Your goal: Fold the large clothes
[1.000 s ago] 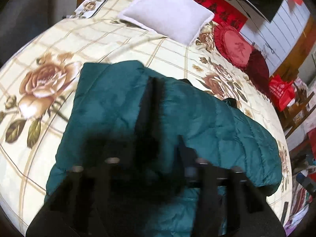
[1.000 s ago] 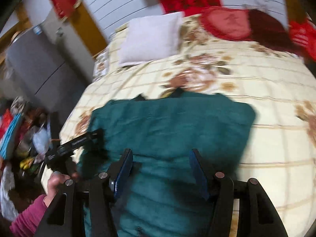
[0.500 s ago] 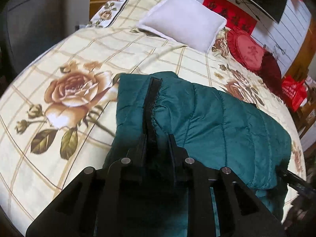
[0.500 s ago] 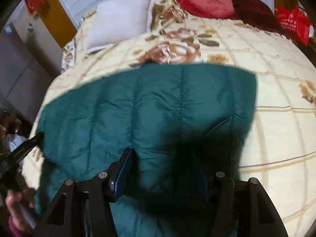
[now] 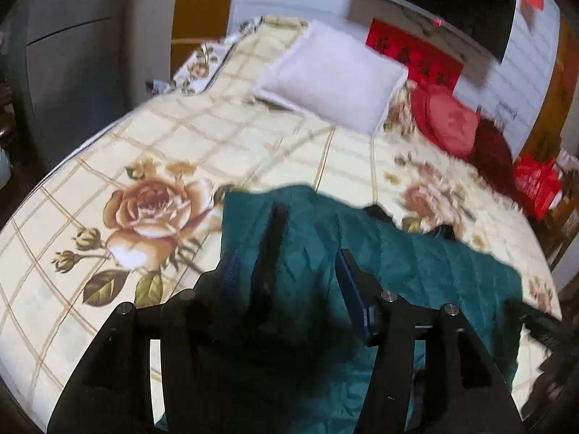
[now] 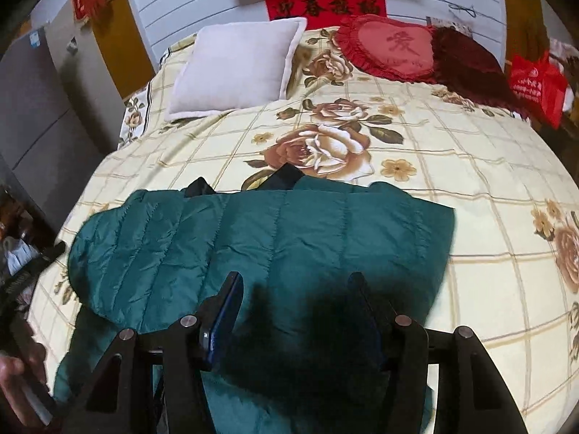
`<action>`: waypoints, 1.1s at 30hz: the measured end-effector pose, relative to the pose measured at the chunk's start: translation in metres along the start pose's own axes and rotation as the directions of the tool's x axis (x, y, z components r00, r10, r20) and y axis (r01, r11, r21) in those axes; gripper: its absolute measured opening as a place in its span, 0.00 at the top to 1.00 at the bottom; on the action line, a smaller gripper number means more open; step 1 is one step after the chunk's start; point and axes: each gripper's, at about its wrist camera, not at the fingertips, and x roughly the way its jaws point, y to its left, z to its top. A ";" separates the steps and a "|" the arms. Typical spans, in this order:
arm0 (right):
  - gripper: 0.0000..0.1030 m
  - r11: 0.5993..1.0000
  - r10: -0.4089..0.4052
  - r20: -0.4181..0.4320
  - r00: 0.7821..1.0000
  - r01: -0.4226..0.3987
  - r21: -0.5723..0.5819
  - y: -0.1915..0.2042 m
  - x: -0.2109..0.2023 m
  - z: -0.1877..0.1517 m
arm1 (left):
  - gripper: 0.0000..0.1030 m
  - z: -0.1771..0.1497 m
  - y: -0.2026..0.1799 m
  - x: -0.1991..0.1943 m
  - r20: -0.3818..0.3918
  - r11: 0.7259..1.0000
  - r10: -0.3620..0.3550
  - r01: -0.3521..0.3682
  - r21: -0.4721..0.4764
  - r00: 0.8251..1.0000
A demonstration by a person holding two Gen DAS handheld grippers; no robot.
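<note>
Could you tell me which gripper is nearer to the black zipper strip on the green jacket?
Left. The left gripper is open with the black zipper strip running between its fingers. The right gripper is open over plain quilted fabric of the green jacket.

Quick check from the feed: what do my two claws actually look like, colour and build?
Both match: the left claw and right claw have matte black angular frames with silver round bolt heads, and flat blue pads lining the finger insides. No cables or markings are visible.
</note>
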 end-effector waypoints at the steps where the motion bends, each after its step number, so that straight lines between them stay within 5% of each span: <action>1: 0.44 1.000 -0.002 -0.015 1.000 0.002 -0.005 0.005 0.011 0.001 | 0.47 0.001 0.000 0.002 -0.006 1.000 -0.005 0.005 0.004 1.000; 10: 0.36 0.989 -0.126 -0.035 0.991 0.122 -0.088 0.031 0.063 0.003 | 0.47 -0.016 -0.017 0.059 -0.125 0.991 0.085 -0.070 0.115 0.989; 18: 0.36 0.988 -0.070 0.053 0.996 0.077 -0.137 0.055 0.010 -0.004 | 0.41 -0.029 -0.018 0.072 -0.116 0.987 0.100 -0.084 0.138 0.988; 22: 0.36 0.979 -0.096 -0.006 0.995 0.093 -0.183 0.074 0.032 -0.023 | 0.39 -0.029 -0.017 0.075 -0.117 0.987 0.097 -0.081 0.138 0.988; 26: 0.35 0.975 -0.121 0.006 0.993 0.120 -0.188 0.072 0.049 -0.033 | 0.37 -0.031 -0.016 0.077 -0.117 0.988 0.093 -0.077 0.134 0.989; 29: 0.35 0.986 -0.071 -0.029 0.997 0.066 -0.155 0.062 0.035 -0.026 | 0.36 -0.031 -0.016 0.078 -0.121 0.988 0.092 -0.076 0.132 0.988; 33: 0.35 0.993 -0.082 0.062 0.995 0.087 -0.075 0.026 -0.005 -0.025 | 0.36 -0.032 -0.015 0.079 -0.119 0.991 0.082 -0.068 0.118 0.990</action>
